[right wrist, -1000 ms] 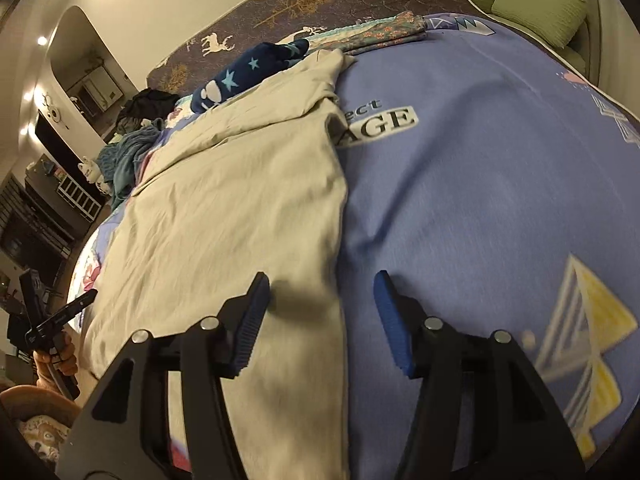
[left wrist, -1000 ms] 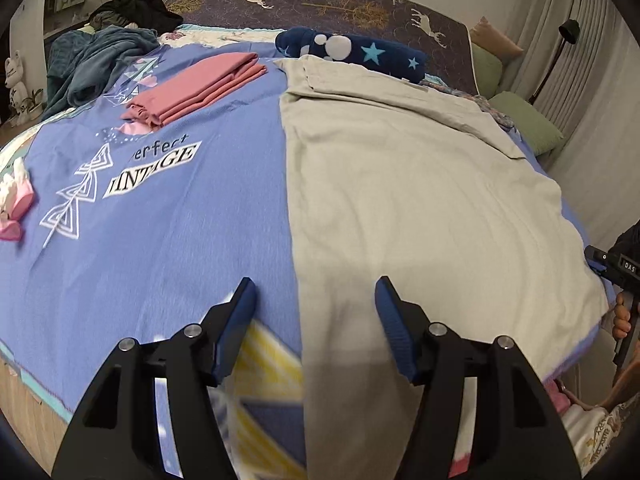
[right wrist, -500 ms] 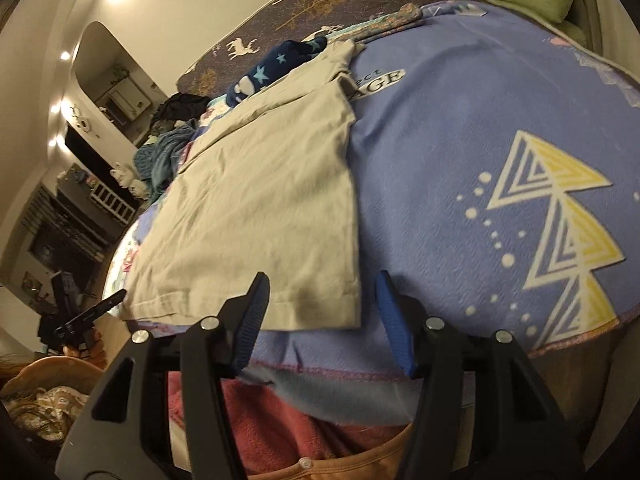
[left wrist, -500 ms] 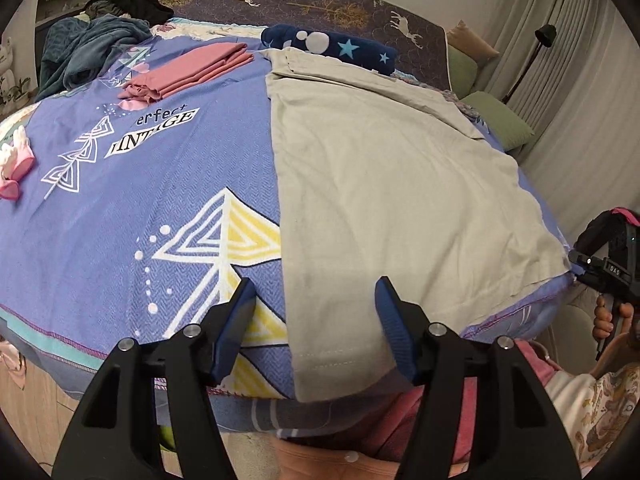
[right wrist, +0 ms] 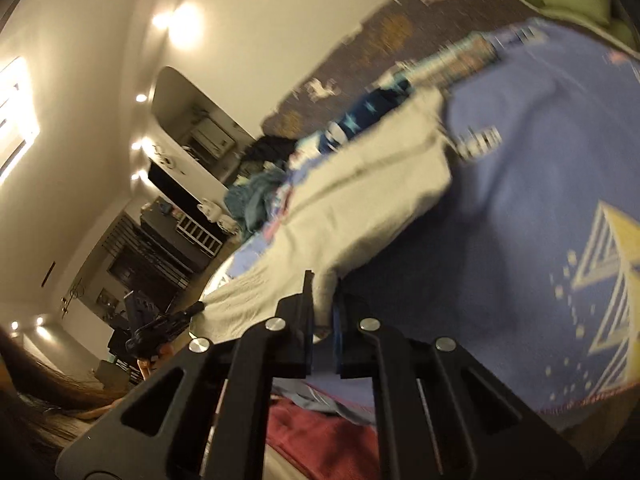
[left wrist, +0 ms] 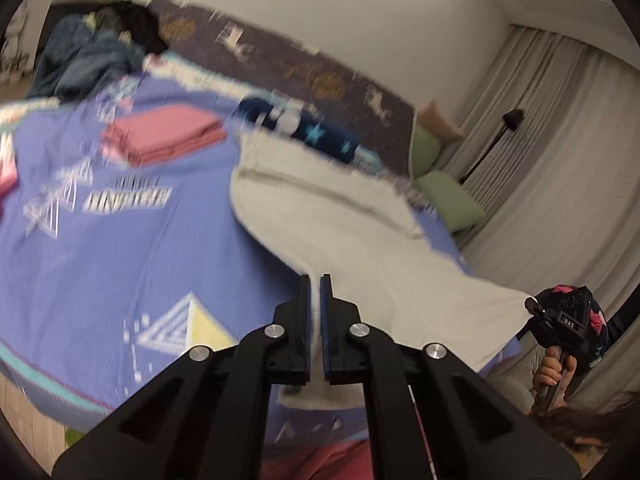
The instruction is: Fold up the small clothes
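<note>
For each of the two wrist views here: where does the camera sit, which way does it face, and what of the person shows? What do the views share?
Left wrist: sits behind the left gripper, facing across the bed toward the headboard; shows the person's right hand holding the right gripper.
Right wrist: sits behind the right gripper, facing the same way but tilted; shows the left gripper, fingers below it.
Shared: the beige garment, its near hem pinched in both grippers, and the star pillow.

Matt beige cloth garment is lying soft on the blue printed fleecy bedspread; black matt plastic tool showing shiny metal rivets.
</note>
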Demonstrator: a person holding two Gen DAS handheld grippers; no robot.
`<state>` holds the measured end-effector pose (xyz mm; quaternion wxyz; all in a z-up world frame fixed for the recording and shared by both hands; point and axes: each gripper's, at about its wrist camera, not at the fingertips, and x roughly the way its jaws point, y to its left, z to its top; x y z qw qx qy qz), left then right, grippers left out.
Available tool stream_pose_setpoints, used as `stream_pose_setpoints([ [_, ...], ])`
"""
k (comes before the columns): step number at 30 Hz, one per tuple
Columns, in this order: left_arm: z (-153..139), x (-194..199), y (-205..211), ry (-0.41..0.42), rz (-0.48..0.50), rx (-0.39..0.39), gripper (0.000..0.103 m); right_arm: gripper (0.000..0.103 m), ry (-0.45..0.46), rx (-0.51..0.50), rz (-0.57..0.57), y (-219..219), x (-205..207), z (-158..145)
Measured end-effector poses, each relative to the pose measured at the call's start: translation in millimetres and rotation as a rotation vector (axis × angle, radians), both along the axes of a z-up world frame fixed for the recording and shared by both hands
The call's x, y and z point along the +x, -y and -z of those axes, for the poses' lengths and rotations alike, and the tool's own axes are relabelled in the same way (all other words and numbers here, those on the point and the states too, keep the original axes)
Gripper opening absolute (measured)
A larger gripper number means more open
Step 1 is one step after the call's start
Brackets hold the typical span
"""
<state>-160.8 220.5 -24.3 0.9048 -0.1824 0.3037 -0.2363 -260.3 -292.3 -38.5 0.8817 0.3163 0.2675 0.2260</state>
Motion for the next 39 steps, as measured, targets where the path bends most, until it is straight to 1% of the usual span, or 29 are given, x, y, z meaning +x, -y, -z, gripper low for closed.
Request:
stream_pose_setpoints([
  [3, -43, -6, 2, 0.121, -0.010, -0.014, 0.003, 0.007, 0.125, -0.018, 0.005, -3, -8, -40],
  [5, -66, -13, 1, 0.189, -0.024, -0.022, 0.000, 0.007, 0.202, -0.059, 0.018, -12, -15, -69],
  [6, -73, -16, 0, 0.206, -0.031, -0.028, 0.000, 0.007, 0.228, -0.082, 0.020, -17, -17, -78],
  [8, -84, -28, -5, 0.266, -0.038, -0.046, 0.000, 0.007, 0.269, -0.131, 0.021, -26, -22, -92],
  [9, -87, -33, -7, 0.293, -0.051, -0.039, 0.000, 0.007, 0.278, -0.148, 0.020, -27, -26, -96],
  [11, -84, -39, -9, 0.313, -0.072, -0.008, 0.000, 0.007, 0.278, -0.195, 0.043, -30, -27, -97],
  [13, -71, -33, -9, 0.273, -0.084, 0.026, 0.000, 0.007, 0.249, -0.212, 0.072, -27, -24, -91],
  [14, -57, -26, -9, 0.224, -0.098, 0.058, 0.002, 0.007, 0.230, -0.204, 0.081, -24, -21, -86],
  [15, -48, -22, -9, 0.189, -0.097, 0.078, 0.008, 0.007, 0.208, -0.190, 0.090, -20, -17, -79],
  [16, -35, -16, -9, 0.140, -0.098, 0.104, 0.028, 0.007, 0.179, -0.173, 0.098, -15, -13, -71],
  [17, -15, -11, -7, 0.080, -0.101, 0.136, 0.048, 0.007, 0.142, -0.154, 0.112, -9, -9, -59],
  [18, -3, -10, -7, 0.047, -0.096, 0.154, 0.052, 0.007, 0.124, -0.149, 0.119, -7, -7, -53],
  [19, 12, -9, -5, 0.006, -0.086, 0.177, 0.053, 0.007, 0.095, -0.145, 0.130, -4, -5, -42],
  [21, 44, -3, 2, -0.103, -0.036, 0.222, 0.055, 0.007, 0.067, -0.134, 0.140, -1, -3, -32],
  [23, 73, 5, 9, -0.203, 0.032, 0.206, 0.056, 0.007, 0.046, -0.117, 0.143, 2, 2, -24],
  [25, 92, 10, 13, -0.276, 0.073, 0.176, 0.056, 0.008, 0.041, -0.108, 0.144, 4, 4, -23],
  [26, 94, 7, 16, -0.251, 0.061, 0.176, 0.060, 0.008, 0.043, -0.106, 0.140, 4, 4, -22],
  [28, 94, 2, 21, -0.226, 0.090, 0.198, 0.061, 0.008, 0.049, -0.112, 0.135, 2, 5, -24],
  [29, 93, -2, 24, -0.222, 0.107, 0.207, 0.061, 0.008, 0.055, -0.121, 0.130, 0, 6, -25],
  [30, 93, -4, 25, -0.223, 0.132, 0.199, 0.061, 0.008, 0.056, -0.125, 0.130, -1, 6, -25],
  [31, 93, -7, 26, -0.224, 0.157, 0.186, 0.053, 0.008, 0.059, -0.129, 0.129, -2, 6, -25],
  [32, 93, -9, 28, -0.232, 0.184, 0.176, 0.040, 0.008, 0.060, -0.125, 0.127, -3, 7, -24],
  [33, 94, -10, 30, -0.239, 0.190, 0.181, 0.034, 0.008, 0.060, -0.120, 0.127, -2, 8, -23],
  [34, 96, -8, 32, -0.240, 0.176, 0.194, 0.019, 0.009, 0.060, -0.113, 0.128, -2, 8, -23],
  [35, 96, -6, 30, -0.251, 0.160, 0.181, 0.003, 0.009, 0.057, -0.105, 0.130, -1, 9, -22],
  [36, 97, 0, 28, -0.269, 0.151, 0.147, 0.003, 0.009, 0.052, -0.098, 0.133, 0, 10, -21],
  [37, 92, 2, 22, -0.275, 0.126, 0.089, 0.003, 0.009, 0.048, -0.094, 0.138, 1, 11, -20],
  [38, 83, 2, 18, -0.249, 0.108, 0.058, 0.003, 0.009, 0.046, -0.093, 0.141, 1, 11, -20],
  [39, 71, 0, 14, -0.205, 0.092, 0.030, 0.003, 0.009, 0.047, -0.094, 0.145, 2, 10, -22],
])
